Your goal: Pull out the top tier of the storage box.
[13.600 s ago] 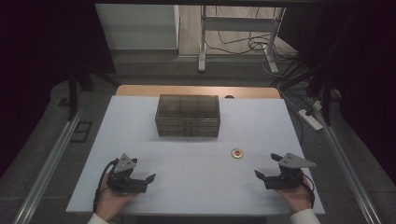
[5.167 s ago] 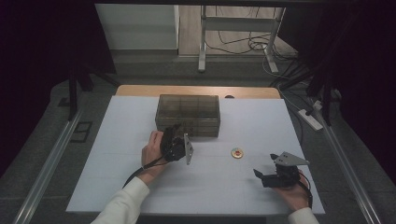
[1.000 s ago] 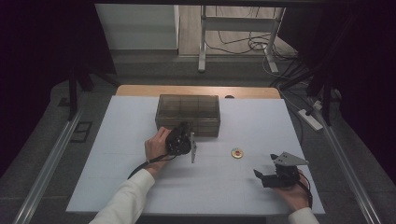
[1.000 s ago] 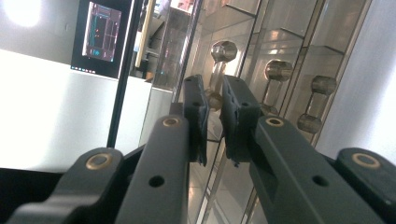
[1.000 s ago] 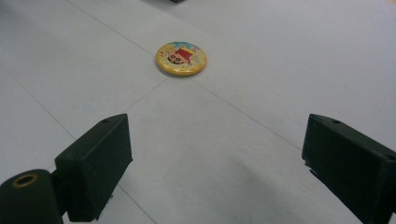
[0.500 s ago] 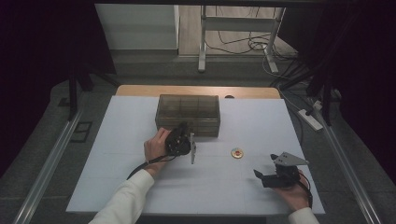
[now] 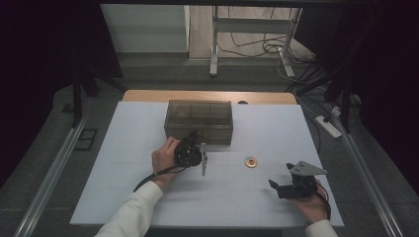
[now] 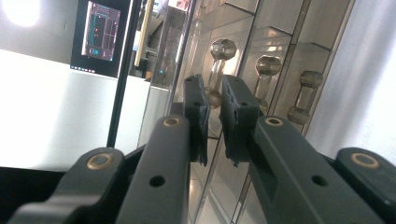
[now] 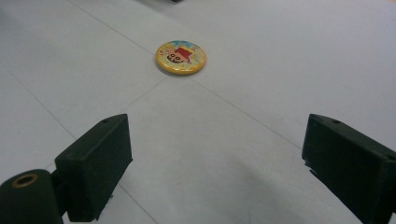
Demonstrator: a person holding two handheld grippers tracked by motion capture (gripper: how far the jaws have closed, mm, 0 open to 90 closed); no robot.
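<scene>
While the box's smoky, see-through walls blur whatever lies inside, the left gripper pinches one of three drawer knobs on its front, jaws nearly closed. The right gripper rests wide open near a yellow badge on the white table.
</scene>
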